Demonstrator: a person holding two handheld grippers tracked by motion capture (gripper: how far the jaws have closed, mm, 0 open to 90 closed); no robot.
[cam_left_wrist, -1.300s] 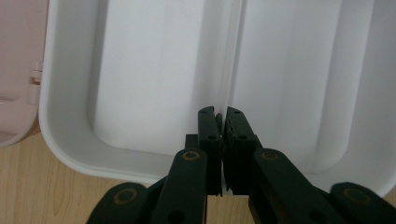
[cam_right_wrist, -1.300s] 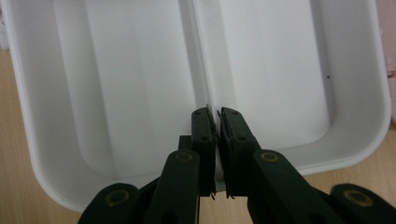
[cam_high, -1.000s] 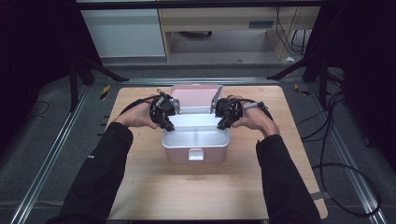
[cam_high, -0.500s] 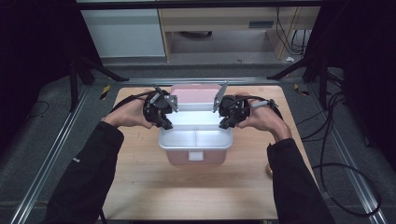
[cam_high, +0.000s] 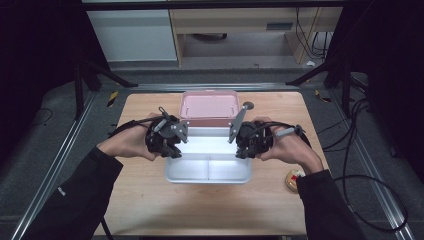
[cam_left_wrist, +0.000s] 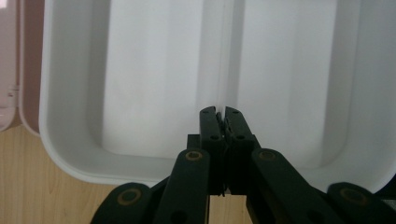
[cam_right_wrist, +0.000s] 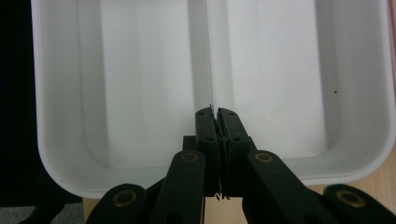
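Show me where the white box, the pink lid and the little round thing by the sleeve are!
white box (cam_high: 208, 170): high view, on its near inside wall.
pink lid (cam_high: 208, 106): high view, middle of its flat face.
little round thing (cam_high: 294, 180): high view, on its top, beside the right sleeve.

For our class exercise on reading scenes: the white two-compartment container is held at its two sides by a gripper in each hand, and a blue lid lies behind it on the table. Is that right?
Not quite: the lid is pink, not blue, as the high view shows. The rest holds: the left gripper and right gripper hold the white container at its two sides, and it has two compartments.
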